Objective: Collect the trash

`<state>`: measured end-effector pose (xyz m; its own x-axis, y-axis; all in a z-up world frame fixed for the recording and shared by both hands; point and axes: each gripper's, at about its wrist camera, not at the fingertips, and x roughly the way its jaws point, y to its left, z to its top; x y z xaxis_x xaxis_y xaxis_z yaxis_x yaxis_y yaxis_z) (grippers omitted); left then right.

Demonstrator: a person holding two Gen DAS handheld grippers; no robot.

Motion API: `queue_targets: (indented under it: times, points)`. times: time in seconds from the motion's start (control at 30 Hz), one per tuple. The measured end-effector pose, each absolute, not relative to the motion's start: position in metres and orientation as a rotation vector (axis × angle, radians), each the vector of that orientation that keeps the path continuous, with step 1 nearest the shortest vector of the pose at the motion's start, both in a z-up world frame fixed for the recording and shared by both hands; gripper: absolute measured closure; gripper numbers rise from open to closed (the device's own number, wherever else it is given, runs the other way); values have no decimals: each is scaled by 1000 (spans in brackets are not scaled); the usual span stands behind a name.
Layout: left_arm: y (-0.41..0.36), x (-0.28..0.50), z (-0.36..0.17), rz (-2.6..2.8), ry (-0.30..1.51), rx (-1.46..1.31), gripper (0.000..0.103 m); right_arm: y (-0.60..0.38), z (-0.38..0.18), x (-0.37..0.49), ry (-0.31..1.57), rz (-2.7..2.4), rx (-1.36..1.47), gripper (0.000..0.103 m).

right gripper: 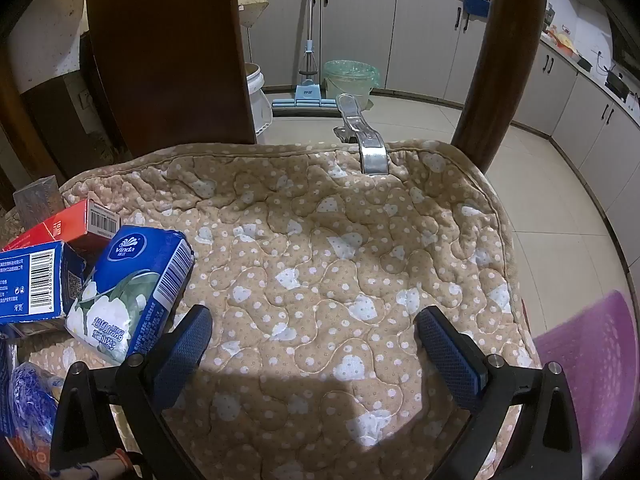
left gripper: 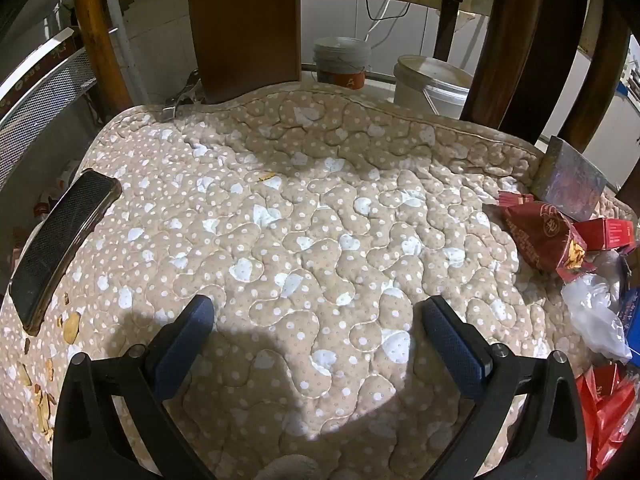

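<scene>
Two grippers hang over a beige quilted seat cushion with white dots and hearts (left gripper: 304, 216), both tilted downward with jaws spread wide and nothing between them.

The left gripper (left gripper: 318, 320) hovers above bare cushion. To its right, near the cushion's edge, lies the trash: a crumpled dark red paper bag (left gripper: 540, 236) with crisps spilling from it, a small red carton (left gripper: 614, 232) just behind it, a crinkled clear plastic bag (left gripper: 596, 312) nearer the gripper, and shiny red plastic wrapping (left gripper: 608, 412) lowest of all. A silvery grey box (left gripper: 572, 184) stands beyond the red bag. To the gripper's left lies a black mesh-textured curved pad (left gripper: 60, 248), with pale food crumbs (left gripper: 72, 328) scattered beside it.

The right gripper (right gripper: 314, 320) also hovers over bare cushion. Just beside its left finger leans a blue soft pack of Vinda tissues (right gripper: 132, 284), with a blue barcoded carton (right gripper: 32, 280) further left. Ahead, a metal clip (right gripper: 370, 148) grips the cushion's far edge.
</scene>
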<state>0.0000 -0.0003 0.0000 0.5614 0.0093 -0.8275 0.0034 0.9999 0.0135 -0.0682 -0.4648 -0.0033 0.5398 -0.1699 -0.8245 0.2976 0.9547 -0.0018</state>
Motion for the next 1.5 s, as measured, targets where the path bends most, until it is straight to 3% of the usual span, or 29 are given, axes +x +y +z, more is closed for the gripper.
queue_targets:
  times: [1.5]
  points:
    - [-1, -1, 1, 0, 980, -4, 0, -464, -4, -68, 962, -281, 145, 0]
